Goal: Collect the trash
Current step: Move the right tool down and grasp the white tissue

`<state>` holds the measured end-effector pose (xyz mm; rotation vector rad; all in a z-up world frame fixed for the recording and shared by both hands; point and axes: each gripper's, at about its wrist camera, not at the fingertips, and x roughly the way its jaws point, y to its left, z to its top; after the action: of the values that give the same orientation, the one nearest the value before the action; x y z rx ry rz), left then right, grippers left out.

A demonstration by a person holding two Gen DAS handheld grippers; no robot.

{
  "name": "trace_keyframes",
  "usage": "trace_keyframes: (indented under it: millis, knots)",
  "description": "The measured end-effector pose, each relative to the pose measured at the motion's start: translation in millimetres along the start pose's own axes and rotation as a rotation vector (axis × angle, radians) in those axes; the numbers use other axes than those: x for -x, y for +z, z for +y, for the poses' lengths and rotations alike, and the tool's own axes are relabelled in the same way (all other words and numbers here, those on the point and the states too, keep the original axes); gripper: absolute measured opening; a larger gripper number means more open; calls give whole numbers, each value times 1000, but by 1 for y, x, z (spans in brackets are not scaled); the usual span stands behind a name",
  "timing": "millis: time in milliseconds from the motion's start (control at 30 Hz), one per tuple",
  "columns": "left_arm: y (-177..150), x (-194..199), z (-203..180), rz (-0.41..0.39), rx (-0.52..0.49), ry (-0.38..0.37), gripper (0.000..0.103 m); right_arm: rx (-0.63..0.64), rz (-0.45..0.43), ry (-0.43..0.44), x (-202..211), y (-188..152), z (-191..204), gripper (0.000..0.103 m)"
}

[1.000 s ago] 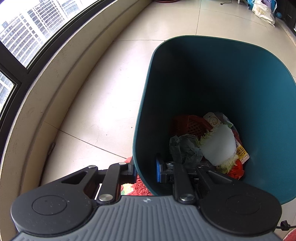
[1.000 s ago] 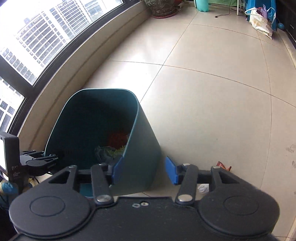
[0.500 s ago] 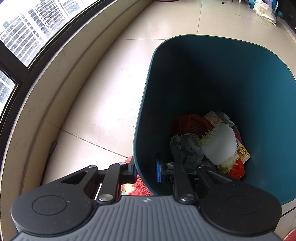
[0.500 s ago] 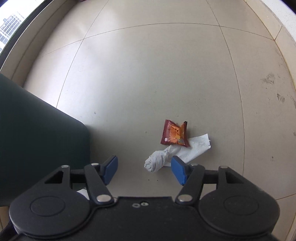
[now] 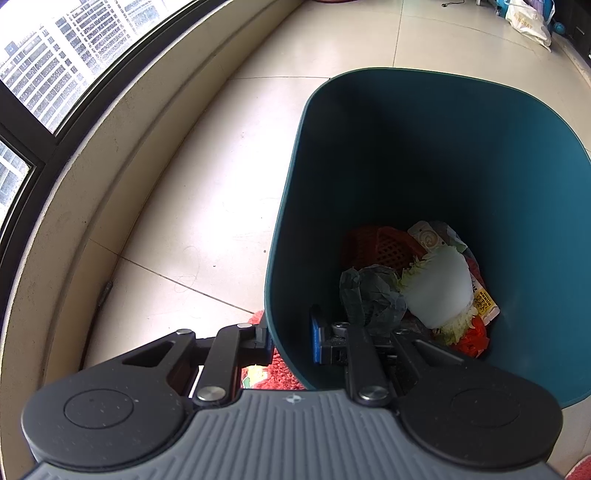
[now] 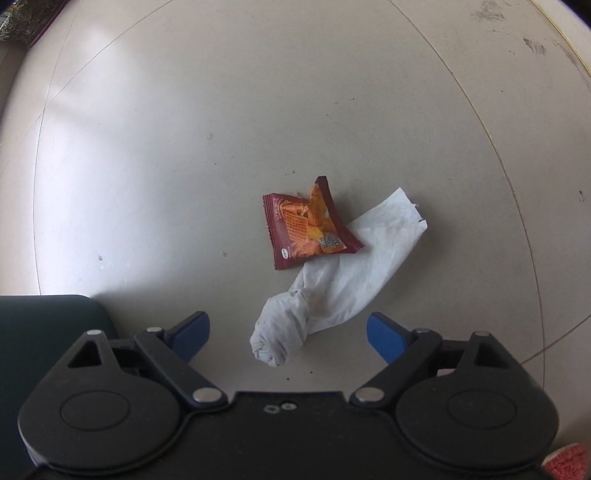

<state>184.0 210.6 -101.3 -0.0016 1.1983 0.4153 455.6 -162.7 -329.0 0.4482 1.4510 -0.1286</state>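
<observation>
2 pieces of trash lie on the pale tiled floor (image 6: 184,147) in front of the right tool (image 6: 288,330): a red-and-orange snack wrapper (image 6: 306,229) and a crumpled white tissue (image 6: 332,280). The wrapper's right corner overlaps the tissue's flat far end. The tissue runs from far right to near left, and its twisted, knotted end sits nearest, between the right tool's blue fingertips (image 6: 384,334). The right tool's jaws stand wide apart and hold nothing; neither pad touches the tissue. At that view's near left edge shows a dark corner of the teal bin (image 6: 44,317).

From the left wrist view, the left tool (image 5: 291,338) is clamped on the near-left wall of the teal bin (image 5: 443,147), 1 finger outside and the blue-padded finger (image 5: 316,339) inside, jaws narrowed onto the wall. Inside the bin lie a grey-green crumpled bag (image 5: 373,295), a white rounded lump with leafy green edges (image 5: 437,291), a red mesh piece (image 5: 384,247), printed packets (image 5: 432,236) and a bit of red plastic (image 5: 474,338) at the near right. Under the bin's near-left side a red fuzzy mat (image 5: 273,369) shows. To the left a beige curved ledge (image 5: 92,184) runs below a dark-framed window (image 5: 55,74), and a white bag (image 5: 526,22) sits on the floor far to the right.
</observation>
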Motion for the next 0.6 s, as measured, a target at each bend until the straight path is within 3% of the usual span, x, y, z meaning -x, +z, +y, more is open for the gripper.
trace_keyframes:
  millis: [300,367,500,567,600]
  knots:
    - [1,-2,-1,4,-2,-2,17,-30,23,-33,-12,2,-7,65]
    - [1,-2,-1,3,-2,-2,17,-36,25,-37,-12,2,-7,53]
    - [0,-3,-1,2,-3,-2,17,-35,18,-32,-11,3,-7,39]
    - [0,-3,-1,2,-3,-2,17,-31,15,-29,-11,1,-10,24]
    - [0,-3,-1,2,-3,-2,17,-29,15,-30,-8,0,-11,23]
